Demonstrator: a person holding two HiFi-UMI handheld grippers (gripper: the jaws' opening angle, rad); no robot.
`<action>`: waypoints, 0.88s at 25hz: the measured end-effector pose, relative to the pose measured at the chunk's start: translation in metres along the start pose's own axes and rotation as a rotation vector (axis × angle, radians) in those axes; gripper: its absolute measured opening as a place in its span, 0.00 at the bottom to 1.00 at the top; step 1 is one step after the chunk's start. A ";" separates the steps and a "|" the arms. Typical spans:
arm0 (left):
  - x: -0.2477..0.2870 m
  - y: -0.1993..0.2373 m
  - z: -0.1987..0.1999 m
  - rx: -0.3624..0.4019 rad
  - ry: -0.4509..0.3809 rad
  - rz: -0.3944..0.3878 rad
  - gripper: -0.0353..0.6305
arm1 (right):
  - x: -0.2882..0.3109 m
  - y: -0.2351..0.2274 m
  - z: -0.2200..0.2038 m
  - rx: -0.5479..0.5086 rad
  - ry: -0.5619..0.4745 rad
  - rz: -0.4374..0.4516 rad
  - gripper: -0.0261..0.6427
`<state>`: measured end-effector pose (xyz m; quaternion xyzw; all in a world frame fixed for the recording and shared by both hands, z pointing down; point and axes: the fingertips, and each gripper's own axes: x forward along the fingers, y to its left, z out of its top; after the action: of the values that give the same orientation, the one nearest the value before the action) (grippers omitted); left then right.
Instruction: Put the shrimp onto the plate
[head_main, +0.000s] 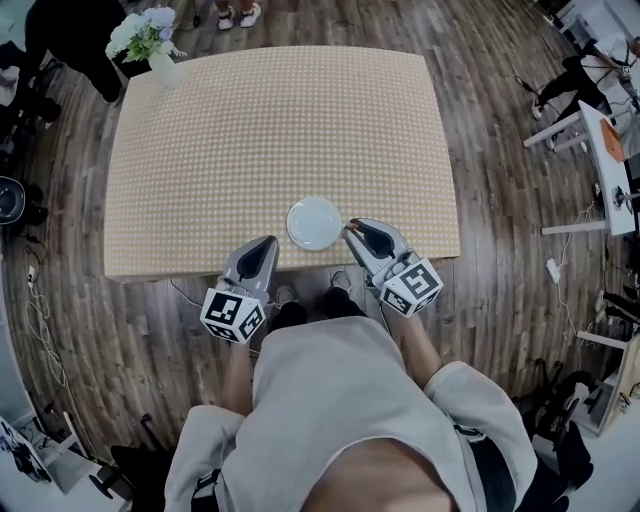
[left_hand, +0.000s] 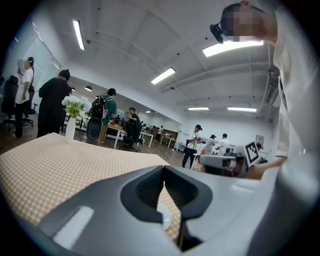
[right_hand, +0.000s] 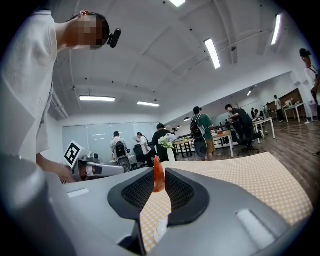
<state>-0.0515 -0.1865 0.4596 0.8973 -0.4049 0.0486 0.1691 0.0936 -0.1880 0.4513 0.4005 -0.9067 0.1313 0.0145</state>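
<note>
A round white plate (head_main: 315, 222) lies near the front edge of the checked table (head_main: 250, 130). My right gripper (head_main: 352, 231) is just right of the plate's rim, shut on a small orange shrimp (right_hand: 158, 176) that stands upright between its fingertips. The shrimp (head_main: 347, 228) shows as an orange speck at the tip in the head view. My left gripper (head_main: 267, 243) hovers at the table's front edge, left of the plate, with its jaws together and nothing between them (left_hand: 163, 169). A bit of the plate (right_hand: 161, 230) shows below the right jaws.
A white vase of flowers (head_main: 150, 45) stands on the table's far left corner. People (left_hand: 53, 105) stand and sit at desks beyond the table. A white desk (head_main: 610, 160) is off to the right on the wooden floor.
</note>
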 end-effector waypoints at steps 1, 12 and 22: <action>0.000 0.000 -0.003 0.001 0.009 0.000 0.07 | 0.002 0.000 -0.001 0.003 0.004 0.003 0.14; -0.001 0.006 -0.047 -0.048 0.089 -0.029 0.07 | 0.010 0.011 -0.056 0.101 0.105 -0.006 0.14; 0.002 0.027 -0.090 -0.085 0.114 0.021 0.07 | 0.010 0.014 -0.119 0.176 0.213 -0.010 0.14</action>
<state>-0.0664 -0.1734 0.5520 0.8808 -0.4055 0.0841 0.2295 0.0674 -0.1564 0.5641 0.3884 -0.8830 0.2523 0.0762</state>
